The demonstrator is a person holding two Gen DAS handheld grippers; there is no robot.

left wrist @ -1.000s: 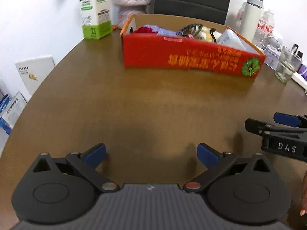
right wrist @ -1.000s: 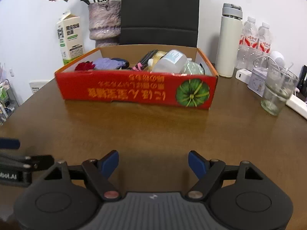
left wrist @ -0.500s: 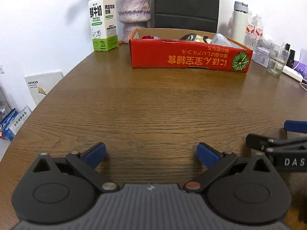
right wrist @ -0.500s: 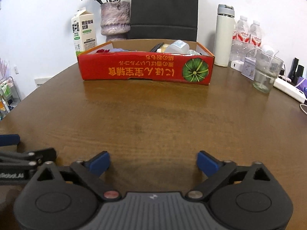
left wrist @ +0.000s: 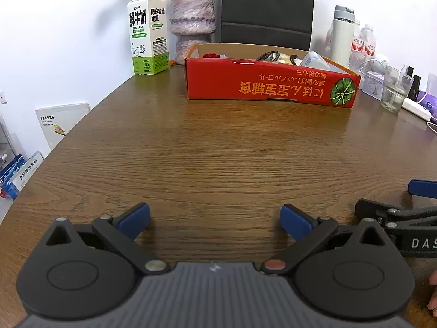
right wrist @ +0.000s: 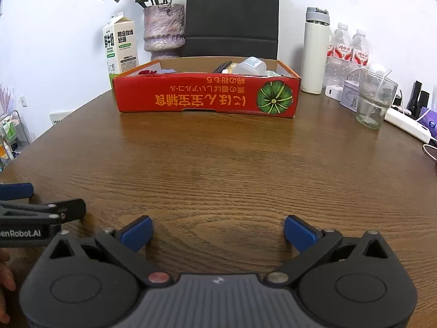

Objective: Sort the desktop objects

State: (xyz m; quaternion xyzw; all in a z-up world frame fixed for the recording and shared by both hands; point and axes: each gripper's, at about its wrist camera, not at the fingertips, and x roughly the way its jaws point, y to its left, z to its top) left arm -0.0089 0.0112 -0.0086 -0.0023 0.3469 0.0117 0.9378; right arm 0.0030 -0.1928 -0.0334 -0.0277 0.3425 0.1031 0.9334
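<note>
A red cardboard box [left wrist: 270, 86] [right wrist: 207, 98] stands at the far side of the brown wooden table [left wrist: 218, 158] [right wrist: 232, 169]. It holds several small items: a red thing, a black cable, a clear bottle. My left gripper [left wrist: 215, 217] is open and empty, low over the near table edge. My right gripper [right wrist: 218, 231] is open and empty, beside it to the right. Each gripper shows at the side of the other's view.
A milk carton [left wrist: 147, 31] [right wrist: 119, 46] and a purple vase [left wrist: 192, 19] [right wrist: 164, 28] stand left of the box. A white flask [right wrist: 315, 52], water bottles [right wrist: 348, 49], a glass [right wrist: 375, 99] and a power strip [right wrist: 407, 125] stand at the right. A black chair [right wrist: 232, 13] is behind.
Both grippers have pulled back from the box toward the near edge and lowered. The box looks smaller and farther. Both stay open and empty.
</note>
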